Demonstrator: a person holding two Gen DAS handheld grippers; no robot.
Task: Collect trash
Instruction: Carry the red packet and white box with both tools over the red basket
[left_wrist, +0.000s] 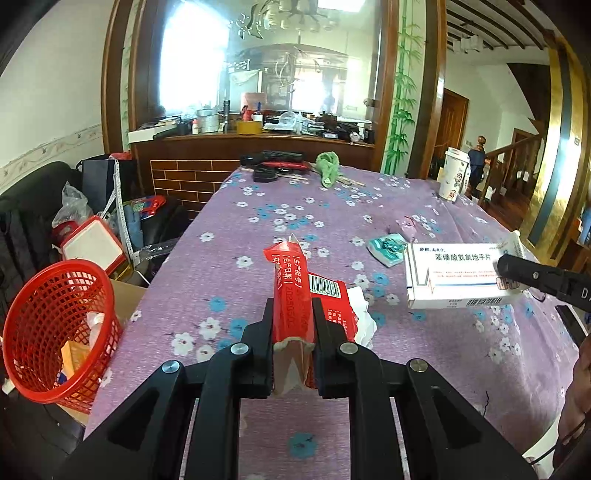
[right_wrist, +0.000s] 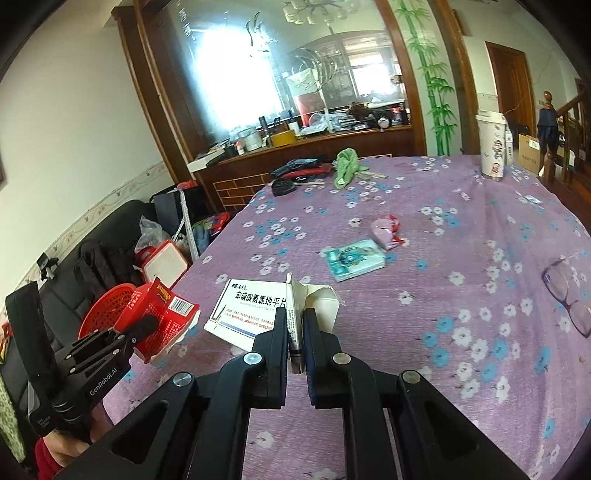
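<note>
Red cardboard, a torn carton (left_wrist: 295, 291), sits pinched in the left claw (left_wrist: 291, 325) above the flowered tabletop (left_wrist: 295, 206), near the red mesh basket (left_wrist: 55, 332). Beside it, the right claw (right_wrist: 295, 328) is clamped on a white medicine box (right_wrist: 255, 310).

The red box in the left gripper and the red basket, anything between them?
In the left wrist view, only bare flowered tablecloth and the table edge separate the red box from the red basket.
</note>
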